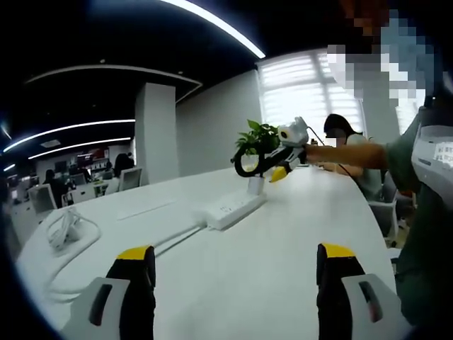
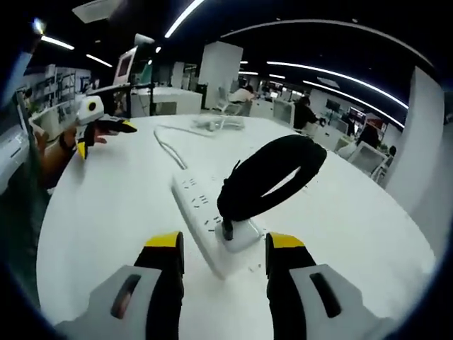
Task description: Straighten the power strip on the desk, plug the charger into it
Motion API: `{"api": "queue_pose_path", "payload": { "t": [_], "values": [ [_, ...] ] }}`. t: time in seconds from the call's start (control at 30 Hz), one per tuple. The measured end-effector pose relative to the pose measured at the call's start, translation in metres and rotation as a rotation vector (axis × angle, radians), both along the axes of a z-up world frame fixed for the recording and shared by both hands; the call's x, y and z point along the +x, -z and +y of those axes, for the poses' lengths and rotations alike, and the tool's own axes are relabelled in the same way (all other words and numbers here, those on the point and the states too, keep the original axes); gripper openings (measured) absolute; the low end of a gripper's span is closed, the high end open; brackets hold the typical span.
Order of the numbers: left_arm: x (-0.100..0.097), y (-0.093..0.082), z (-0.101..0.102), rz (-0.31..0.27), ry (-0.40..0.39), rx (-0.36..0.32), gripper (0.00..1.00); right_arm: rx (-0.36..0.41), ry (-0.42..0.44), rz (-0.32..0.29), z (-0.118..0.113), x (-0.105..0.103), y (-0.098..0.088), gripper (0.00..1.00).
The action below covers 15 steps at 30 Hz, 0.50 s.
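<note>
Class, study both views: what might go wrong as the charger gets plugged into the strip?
The power strip lies unheld, with the left gripper far off; pushing the charger in may skid it. The black cable loop standing over the charger may tip it. The potted plant near the strip could be knocked.

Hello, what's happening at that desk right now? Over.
Left gripper open, holding nothing. Right gripper open, just behind the charger standing on the power strip; seating unclear. Potted plant beyond the strip's end.

White power strip [image 2: 200, 219] on a white desk [image 2: 340, 219]; beside it a white charger [image 2: 241, 234] (black coiled cord [image 2: 272, 175]); what looks like a green plant [image 1: 257, 139] nearby.
</note>
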<state>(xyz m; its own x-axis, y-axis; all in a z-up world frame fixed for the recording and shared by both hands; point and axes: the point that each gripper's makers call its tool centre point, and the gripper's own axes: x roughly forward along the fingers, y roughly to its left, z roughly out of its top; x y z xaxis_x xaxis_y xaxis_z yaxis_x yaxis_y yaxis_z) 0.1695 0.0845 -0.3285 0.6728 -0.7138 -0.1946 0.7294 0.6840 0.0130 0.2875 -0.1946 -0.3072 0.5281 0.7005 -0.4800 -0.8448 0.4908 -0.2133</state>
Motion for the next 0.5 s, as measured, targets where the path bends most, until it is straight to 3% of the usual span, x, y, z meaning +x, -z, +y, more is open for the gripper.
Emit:
{"api": "queue_pose_path", "payload": {
  "t": [0.43, 0.5],
  "values": [
    [-0.004, -0.006, -0.007, -0.002, 0.013, -0.008, 0.98, 0.084, 0.061, -0.052, 0.004, -0.025, -0.001, 0.56],
    [-0.005, -0.007, -0.008, -0.003, 0.011, -0.011, 0.98, 0.139, 0.064, -0.058, 0.01, -0.03, -0.006, 0.59]
  ]
}}
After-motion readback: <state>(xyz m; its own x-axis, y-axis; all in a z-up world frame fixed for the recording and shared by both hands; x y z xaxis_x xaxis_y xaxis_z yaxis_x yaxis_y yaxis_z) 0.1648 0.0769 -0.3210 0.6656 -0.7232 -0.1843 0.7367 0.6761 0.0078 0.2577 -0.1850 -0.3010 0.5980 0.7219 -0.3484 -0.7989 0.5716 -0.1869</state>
